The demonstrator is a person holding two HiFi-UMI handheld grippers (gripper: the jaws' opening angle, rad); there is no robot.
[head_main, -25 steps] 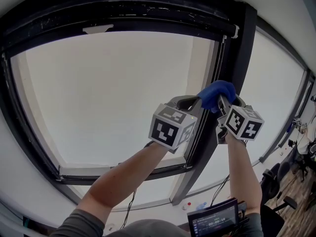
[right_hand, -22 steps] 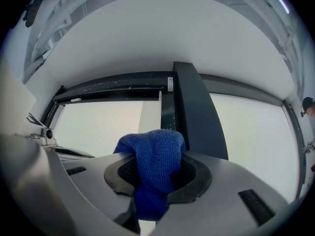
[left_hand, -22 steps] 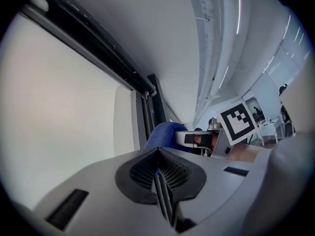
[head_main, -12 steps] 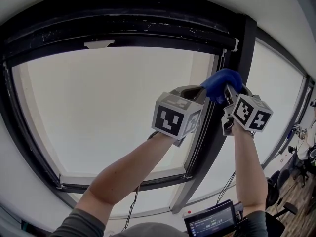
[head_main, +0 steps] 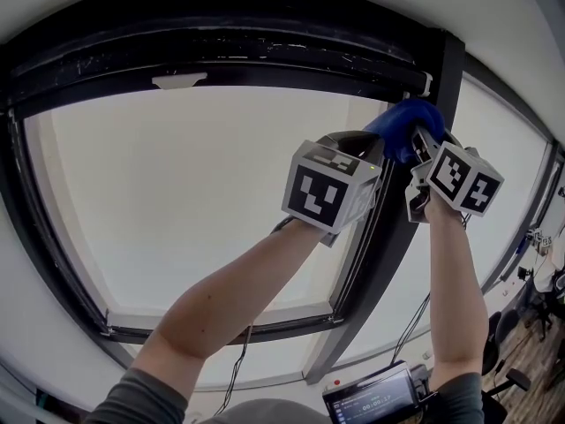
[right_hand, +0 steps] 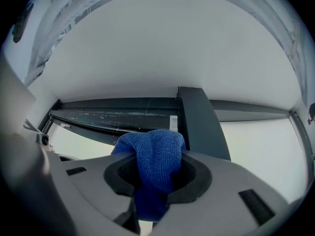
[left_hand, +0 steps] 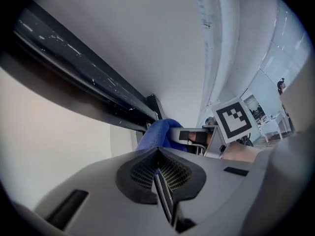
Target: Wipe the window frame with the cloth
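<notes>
Blue cloth bunched in the right claw. Head view: it is held high at the upper corner of the dark window frame, just under the top rail. The left claw sits just beside it on the pane side. Left gripper view: jaws pressed together, nothing between them. The cloth shows just beyond, and the scuffed rail runs off to the left. Right gripper view: jaws clamped on the cloth, a wad standing proud above them and a tail hanging below. The frame's upright post lies ahead, just right of the wad, its long axis running up to meet the rail. Contact with the post cannot be told. Judgement: the right arm does the work, and the stroke should follow the post's length or turn left along the rail.
</notes>
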